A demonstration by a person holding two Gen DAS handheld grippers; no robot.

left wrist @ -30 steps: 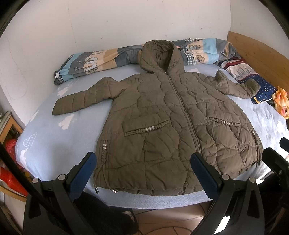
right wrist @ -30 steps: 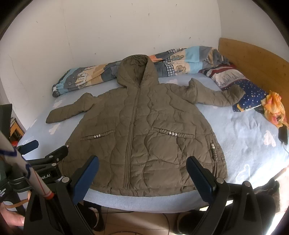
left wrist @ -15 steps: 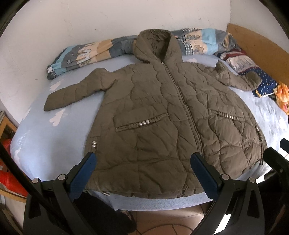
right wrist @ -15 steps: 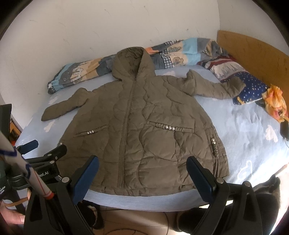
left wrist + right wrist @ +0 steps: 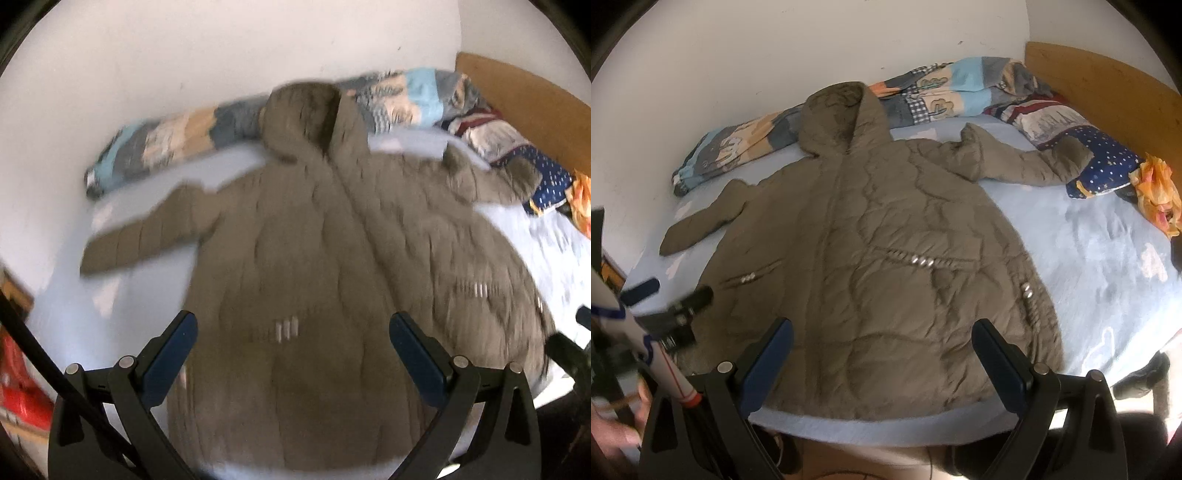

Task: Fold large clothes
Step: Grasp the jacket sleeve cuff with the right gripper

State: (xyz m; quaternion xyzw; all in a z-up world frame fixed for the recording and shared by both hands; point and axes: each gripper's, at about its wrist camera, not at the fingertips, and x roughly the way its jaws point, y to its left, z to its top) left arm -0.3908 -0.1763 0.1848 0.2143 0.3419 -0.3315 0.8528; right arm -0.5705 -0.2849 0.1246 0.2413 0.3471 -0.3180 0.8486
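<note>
An olive quilted hooded jacket lies flat, front up, on a bed with a light blue sheet, sleeves spread to both sides. In the blurred left wrist view the jacket fills the middle. My left gripper hovers open over the jacket's lower left part, nothing between its blue pads. My right gripper hangs open above the hem near the bed's front edge, also empty. The left gripper shows in the right wrist view at the jacket's left hem.
A rolled patterned quilt lies along the white wall behind the hood. A starry blue pillow and an orange cloth sit at the right by the wooden headboard. A red object is on the floor at left.
Both grippers have moved forward over the bed toward the jacket; the left one moves fast, blurring its view. The jacket has not moved.
</note>
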